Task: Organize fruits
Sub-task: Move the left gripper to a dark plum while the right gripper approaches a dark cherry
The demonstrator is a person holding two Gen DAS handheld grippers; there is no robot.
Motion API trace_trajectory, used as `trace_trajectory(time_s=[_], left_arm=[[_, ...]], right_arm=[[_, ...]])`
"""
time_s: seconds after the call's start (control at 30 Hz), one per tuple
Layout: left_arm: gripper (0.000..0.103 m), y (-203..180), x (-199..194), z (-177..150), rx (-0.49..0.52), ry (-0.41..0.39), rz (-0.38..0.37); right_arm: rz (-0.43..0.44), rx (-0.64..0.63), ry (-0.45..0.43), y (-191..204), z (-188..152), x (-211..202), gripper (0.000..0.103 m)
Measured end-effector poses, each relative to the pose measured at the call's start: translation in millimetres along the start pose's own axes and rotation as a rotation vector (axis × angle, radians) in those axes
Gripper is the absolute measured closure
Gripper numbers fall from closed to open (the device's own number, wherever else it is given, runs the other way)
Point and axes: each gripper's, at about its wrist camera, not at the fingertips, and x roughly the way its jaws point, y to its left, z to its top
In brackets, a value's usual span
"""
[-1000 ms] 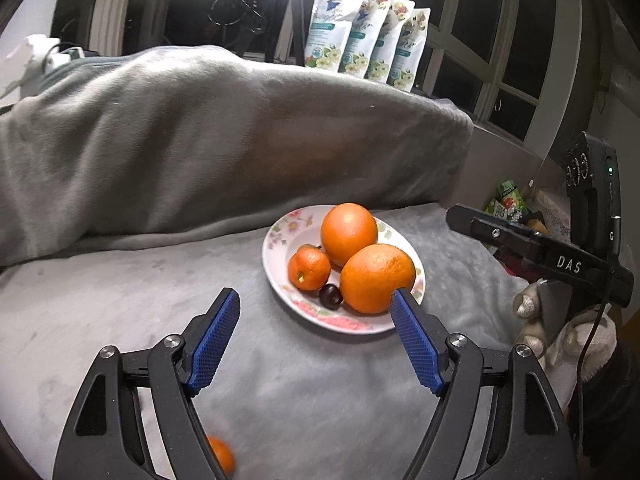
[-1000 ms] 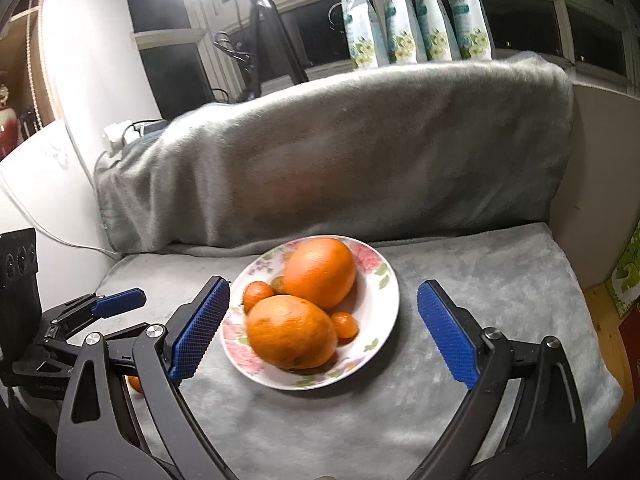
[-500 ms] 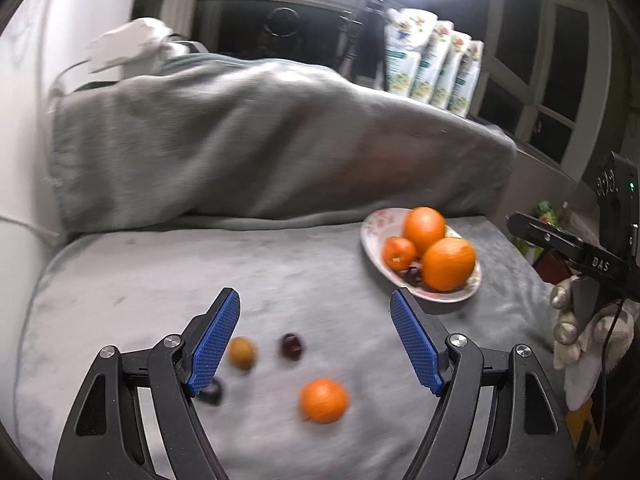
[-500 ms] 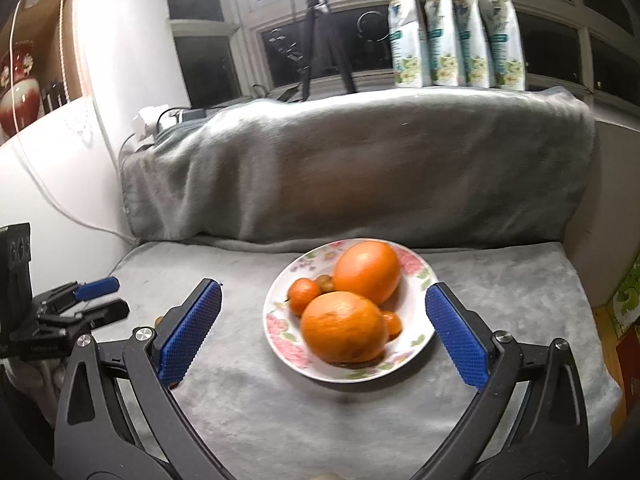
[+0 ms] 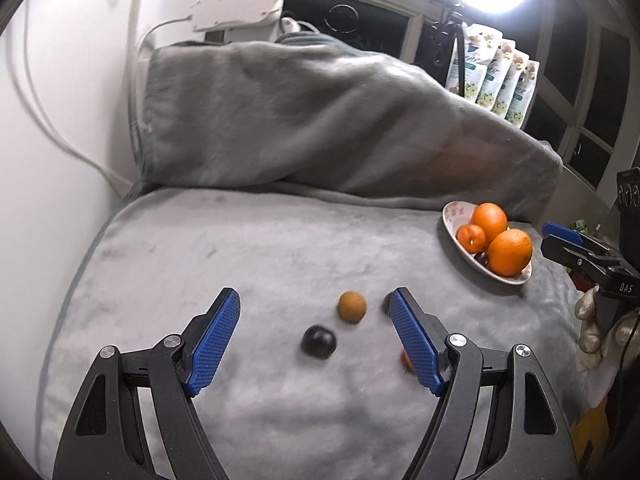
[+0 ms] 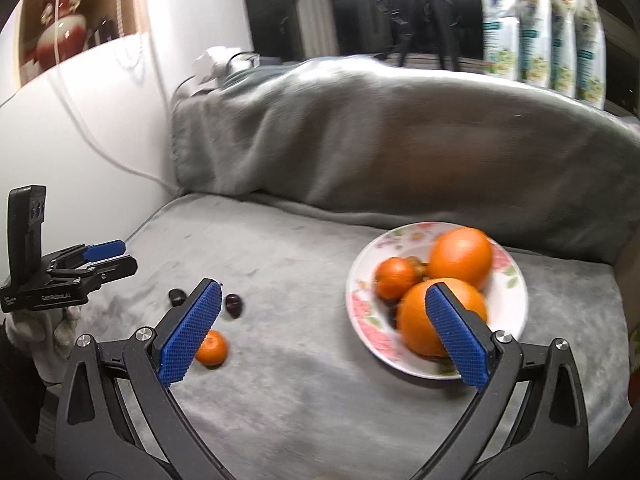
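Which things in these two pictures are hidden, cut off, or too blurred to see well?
- Left wrist view: a small orange fruit and a dark fruit are mostly hidden behind the left gripper's finger.
- Right wrist view: the front orange on the plate is partly covered by the right gripper's finger.
- Right wrist view: small dark fruit under the oranges, shadowed and blurred.
- The bag labels are too small.

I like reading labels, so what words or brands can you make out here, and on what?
"DAS": on the black body of the right gripper, seen from the left camera.
Left gripper: white lettering on its body, too blurred to read.
Pouches on the windowsill: print too small and blurred.
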Motion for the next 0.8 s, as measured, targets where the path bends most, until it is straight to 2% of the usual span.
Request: trace_trajectory(time_s=[0.03,0.1,0.17,0.37,0.5,0.63,0.8], left_arm=[[0.026,2,0,-2,-0.003,0.003,-0.001],[0.033,4,2,-8,-0.008,0.016,-0.007],[0.034,4,3,-11,-0.014,0.024,-0.015],[0.045,2,13,-21,-0.005,0.064,-0.042],[0.054,-1,22,-23,0.009,0.090,-0.055],[0.059,-1,32,-25,0.023,0.113,-0.059],[0.065,-1,44,-25,0.041,0.140,-0.049]], right_arm=[[0.010,-0.010,0.010,5,1,4,0.000],[0.028,-0.027,0.028,13,1,12,0.000],[0.050,-0.042,0.051,20,1,21,0.001],[0.121,-0.064,0.130,37,0,50,0.011],[0.174,-0.050,0.196,42,-2,73,0.025],[0.216,-0.021,0.252,44,-4,92,0.042],[0.231,-0.023,0.294,49,-7,109,0.051]])
